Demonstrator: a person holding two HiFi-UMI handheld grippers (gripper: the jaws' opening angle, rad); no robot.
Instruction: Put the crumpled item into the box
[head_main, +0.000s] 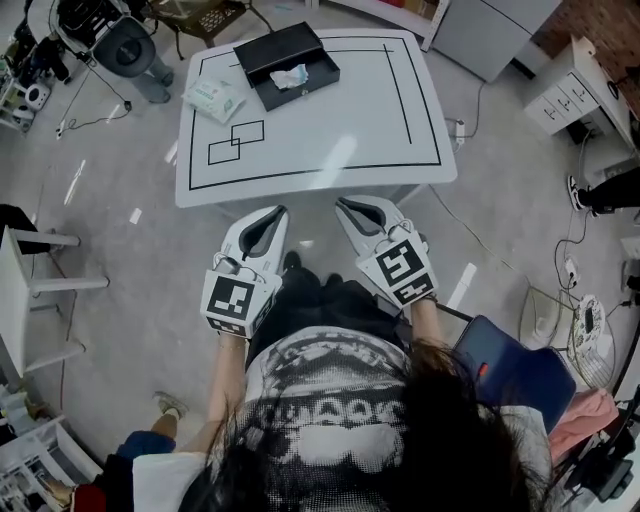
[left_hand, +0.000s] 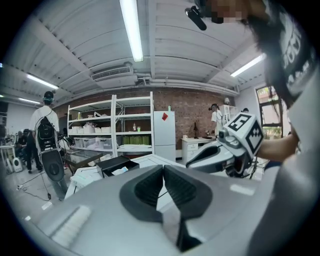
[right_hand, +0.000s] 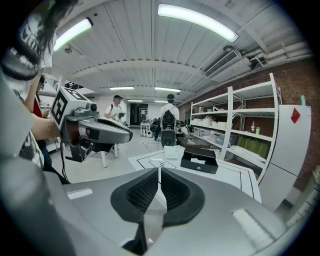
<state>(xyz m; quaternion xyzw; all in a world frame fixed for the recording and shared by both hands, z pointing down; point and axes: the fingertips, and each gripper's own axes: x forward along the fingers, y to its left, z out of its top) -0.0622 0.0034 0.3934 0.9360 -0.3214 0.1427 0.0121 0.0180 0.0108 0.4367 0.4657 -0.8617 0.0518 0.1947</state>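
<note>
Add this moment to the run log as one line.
left hand-held gripper: shut, empty | right hand-held gripper: shut, empty | crumpled tissue: inside open black box | both held short of table

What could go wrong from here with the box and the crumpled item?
A crumpled white item already lies in the black box, so the packet beside it could get grabbed by mistake. Both the left gripper and right gripper are shut and empty; reaching in shut might shove the box, which sits near the far edge of the table.
</note>
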